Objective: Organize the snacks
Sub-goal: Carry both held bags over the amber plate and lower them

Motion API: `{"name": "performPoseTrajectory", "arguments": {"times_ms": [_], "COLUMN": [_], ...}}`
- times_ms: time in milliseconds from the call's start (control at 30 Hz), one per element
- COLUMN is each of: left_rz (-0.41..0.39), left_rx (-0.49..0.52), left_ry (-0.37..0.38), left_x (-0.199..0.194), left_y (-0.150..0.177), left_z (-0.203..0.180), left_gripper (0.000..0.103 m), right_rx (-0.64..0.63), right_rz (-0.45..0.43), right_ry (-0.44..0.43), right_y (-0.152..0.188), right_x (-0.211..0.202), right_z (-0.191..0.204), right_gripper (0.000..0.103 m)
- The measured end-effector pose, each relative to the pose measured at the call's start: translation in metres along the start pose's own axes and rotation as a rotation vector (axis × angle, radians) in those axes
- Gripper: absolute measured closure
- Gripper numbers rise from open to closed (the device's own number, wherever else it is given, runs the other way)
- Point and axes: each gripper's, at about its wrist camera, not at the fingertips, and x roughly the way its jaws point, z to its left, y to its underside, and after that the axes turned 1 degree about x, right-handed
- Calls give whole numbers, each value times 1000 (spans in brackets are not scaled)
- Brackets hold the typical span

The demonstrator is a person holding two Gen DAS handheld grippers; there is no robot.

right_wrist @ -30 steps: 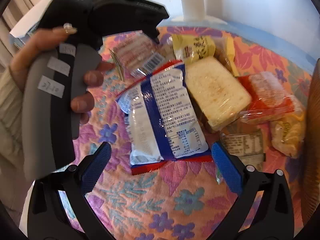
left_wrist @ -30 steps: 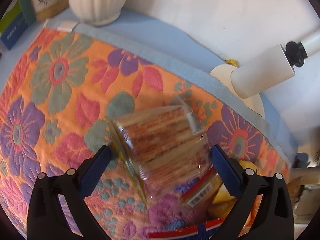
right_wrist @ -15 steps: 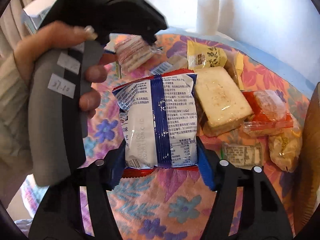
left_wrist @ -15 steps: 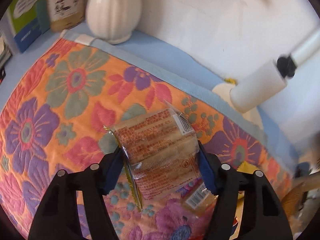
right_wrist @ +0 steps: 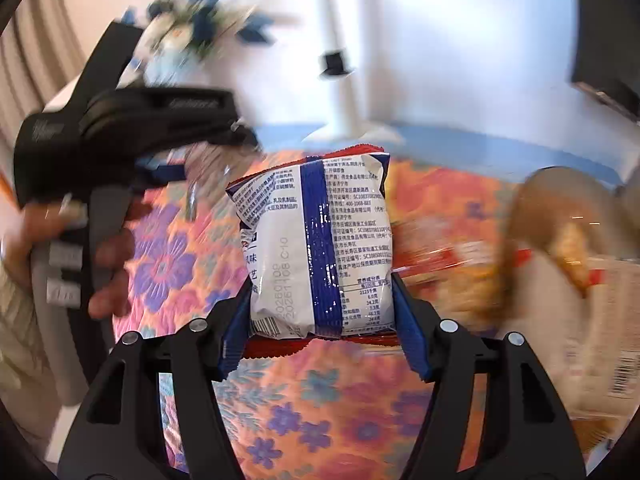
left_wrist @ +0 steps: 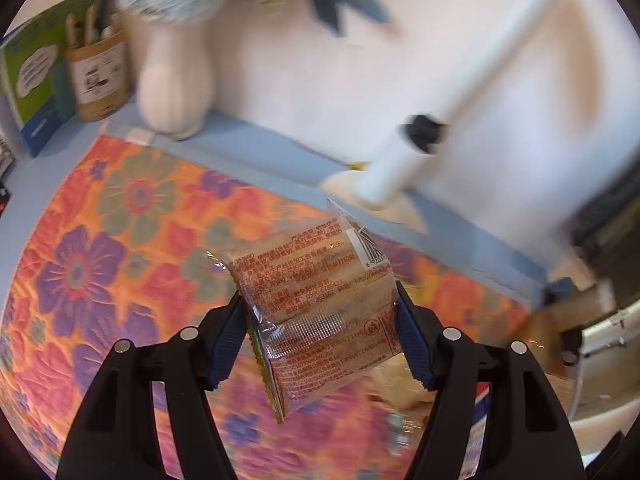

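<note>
Floral cloth (left_wrist: 120,240) is lying bare left of and beyond the left gripper (left_wrist: 320,336), giving open passage up to the white vase (left_wrist: 174,76) and pen cup (left_wrist: 98,76) standing at the wall. A white lamp post (left_wrist: 400,164) is blocking the far right. In the right wrist view, blurred snack packs (right_wrist: 460,256) are crowding the right side, a hand (right_wrist: 108,256) occupying the left

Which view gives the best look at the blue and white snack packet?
The right wrist view: the blue and white snack packet fills its centre, clamped in the right gripper. The left wrist view does not show it clearly.
</note>
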Motion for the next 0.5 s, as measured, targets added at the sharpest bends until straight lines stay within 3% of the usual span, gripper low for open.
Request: {"name": "performPoseTrajectory", "arguments": {"times_ms": [200,367,500], "left_rz": [41,60,70], "left_rx": [220,346,453], "left_ry": [81,227,291], "left_x": [-19,-34,-39], "left_y": [11,32,52], "left_z": [-87,-158,-208], "left_gripper": [37,37,37], "right_rx": [110,239,325], "right_rz": [-45,-69,-91], "right_ry": [140,239,304], "right_y": [-8,-2,7], "right_x": [-42,-76,-100], "right_z": [-54,-107,-140], "right_gripper": [38,38,37]}}
